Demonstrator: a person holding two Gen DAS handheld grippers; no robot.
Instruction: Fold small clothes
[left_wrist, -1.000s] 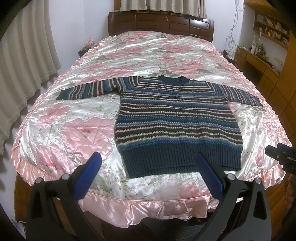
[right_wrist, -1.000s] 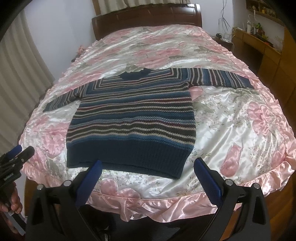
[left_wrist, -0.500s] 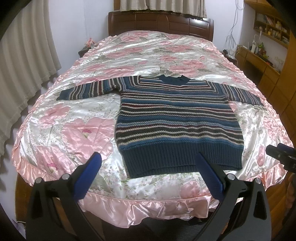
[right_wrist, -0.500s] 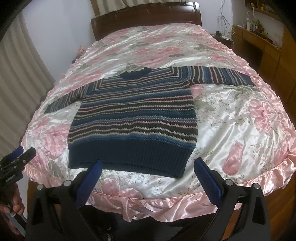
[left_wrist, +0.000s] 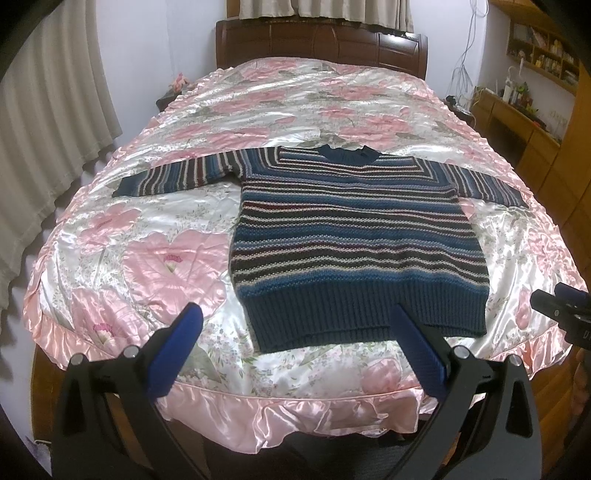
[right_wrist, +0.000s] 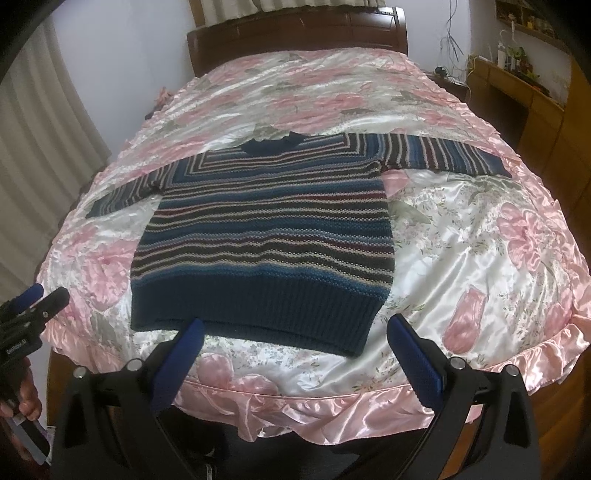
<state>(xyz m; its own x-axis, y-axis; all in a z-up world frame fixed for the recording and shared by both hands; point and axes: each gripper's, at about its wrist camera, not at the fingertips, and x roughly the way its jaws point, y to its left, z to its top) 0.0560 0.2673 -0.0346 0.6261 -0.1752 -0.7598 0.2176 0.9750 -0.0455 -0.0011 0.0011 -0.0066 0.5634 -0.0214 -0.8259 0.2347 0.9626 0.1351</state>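
- A bedroom: a bed with a dark wooden headboard (left_wrist: 321, 48) fills the view, covered by a shiny pink and white flowered bedspread (left_wrist: 155, 258) with a ruffled edge.
- Pale curtains (left_wrist: 48, 129) hang along the left wall; wooden cabinets and shelves (left_wrist: 532, 122) stand at the right.
- A striped knit sweater (left_wrist: 354, 240) in blue, dark and cream bands lies flat on the bedspread near the foot of the bed, neck toward the headboard, ribbed hem nearest the cameras.
- Both sleeves are spread straight out to the sides; nothing is folded yet.
- The left gripper (left_wrist: 295, 343) hangs above the foot edge of the bed, its blue-padded fingers (left_wrist: 177, 350) spread wide with nothing between them.
- The right gripper (right_wrist: 295, 354) sits likewise just short of the hem, fingers wide apart and empty.
- Neither gripper touches the sweater.
- In the right wrist view, the left gripper shows at the far left edge, with a hand (right_wrist: 26, 398) below it.
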